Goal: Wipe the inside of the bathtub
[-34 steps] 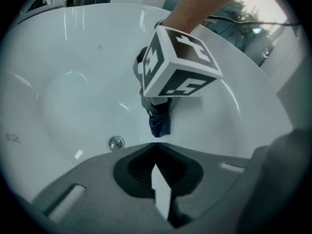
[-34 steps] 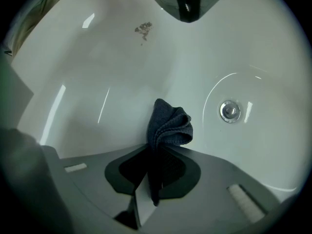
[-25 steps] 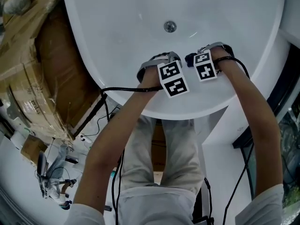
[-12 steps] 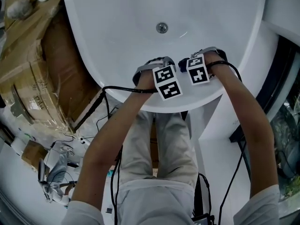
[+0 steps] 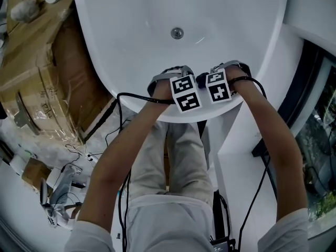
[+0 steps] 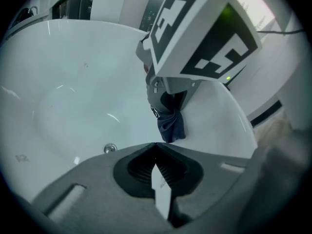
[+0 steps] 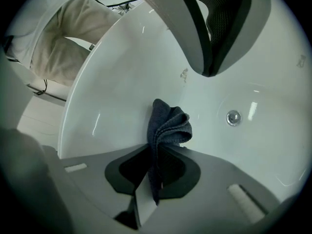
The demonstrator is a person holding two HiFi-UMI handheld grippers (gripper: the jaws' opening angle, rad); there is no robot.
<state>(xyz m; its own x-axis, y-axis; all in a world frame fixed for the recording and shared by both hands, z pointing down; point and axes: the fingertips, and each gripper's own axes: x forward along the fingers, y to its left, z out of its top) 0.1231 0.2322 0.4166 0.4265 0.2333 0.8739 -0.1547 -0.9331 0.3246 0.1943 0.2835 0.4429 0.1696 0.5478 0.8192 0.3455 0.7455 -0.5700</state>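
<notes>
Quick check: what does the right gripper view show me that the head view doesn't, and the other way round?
Only the right gripper view: the dark cloth pinched between the jaws of the right hand-held gripper, which is shut on it. Only the head view: the cardboard boxes beside the tub and the person's forearms. Both: the white bathtub and its drain.

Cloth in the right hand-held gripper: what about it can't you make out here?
Right gripper view: the cloth's lower end disappears inside the right hand-held gripper.
Head view: it is hidden under the marker cubes.
Either gripper view: whether it touches the bathtub wall is unclear.
</notes>
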